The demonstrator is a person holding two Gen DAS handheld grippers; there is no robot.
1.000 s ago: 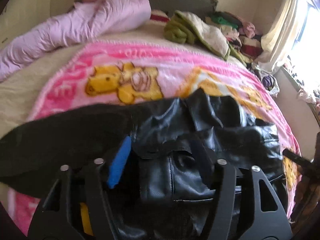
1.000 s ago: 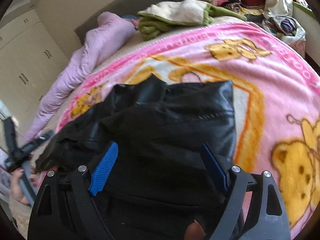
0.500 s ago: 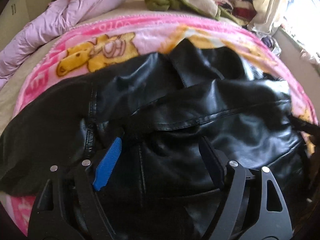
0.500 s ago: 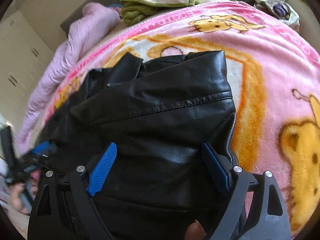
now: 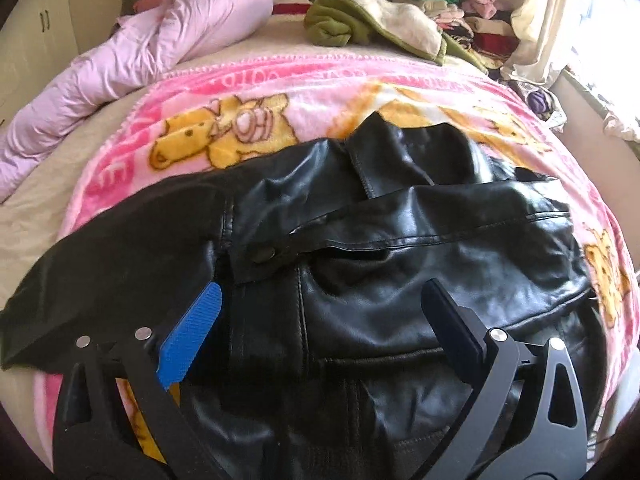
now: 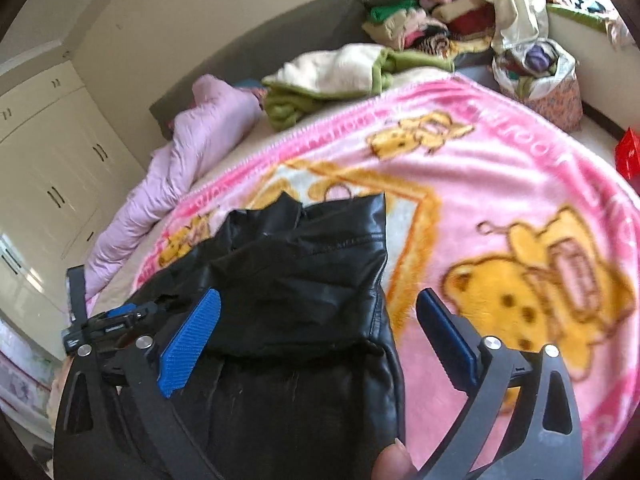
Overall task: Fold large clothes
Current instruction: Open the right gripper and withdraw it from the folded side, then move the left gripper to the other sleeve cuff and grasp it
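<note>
- Two handheld grippers hover over a bed; one glossy black leather jacket (image 5: 380,272) lies part-folded on a fleecy pink blanket with yellow cartoon bears (image 5: 280,92), and both wrist views look down on it
- Left gripper (image 5: 320,300): its jaws are opening, already spread wide; the jacket's front panel shows between the blue pads, but neither pad presses on it, so nothing is held
- Right gripper (image 6: 318,308): its jaws are also opening, spread wide and empty; the folded right edge of the jacket runs up between the pads, with bare blanket beside the right pad
- Key relation: the jacket sits directly ahead of and below both grippers; a long limp black flap trails off to the left in the left wrist view, so the left gripper is judged nearer that loose end; the bundle's long axis seems to run left to right across that view
- Background: a crumpled lilac quilt (image 5: 132,52), a green and cream throw (image 5: 372,28) and heaped clothes lie well beyond the jacket
</note>
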